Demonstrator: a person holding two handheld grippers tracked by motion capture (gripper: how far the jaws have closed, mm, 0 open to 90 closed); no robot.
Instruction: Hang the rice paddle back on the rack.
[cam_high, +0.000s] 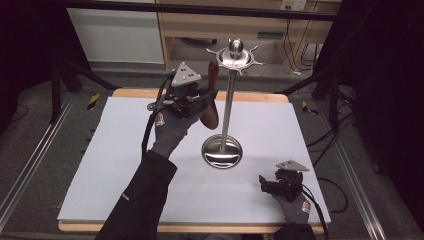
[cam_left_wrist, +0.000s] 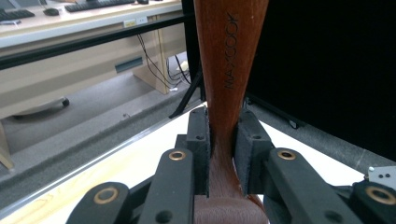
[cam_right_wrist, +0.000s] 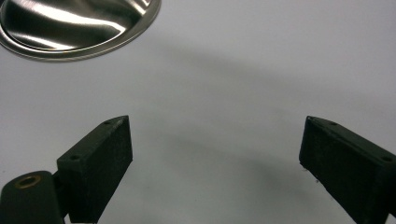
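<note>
**Wooden utensil lifted toward the rack, not yet hung**

The left tongs (cam_left_wrist: 222, 140) pinch one wooden utensil (cam_left_wrist: 229, 70) by its handle, held upright just left of the steel stand (cam_high: 227, 105), below its hook ring. It looks meant for a hook; none carries anything yet. The right tongs (cam_right_wrist: 215, 163) rest spread and empty on the white table (cam_high: 125, 150), near right. Count: one utensil, one stand, two tongs.

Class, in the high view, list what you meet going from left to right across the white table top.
Left gripper → wooden utensil → metal stand → right gripper.
</note>
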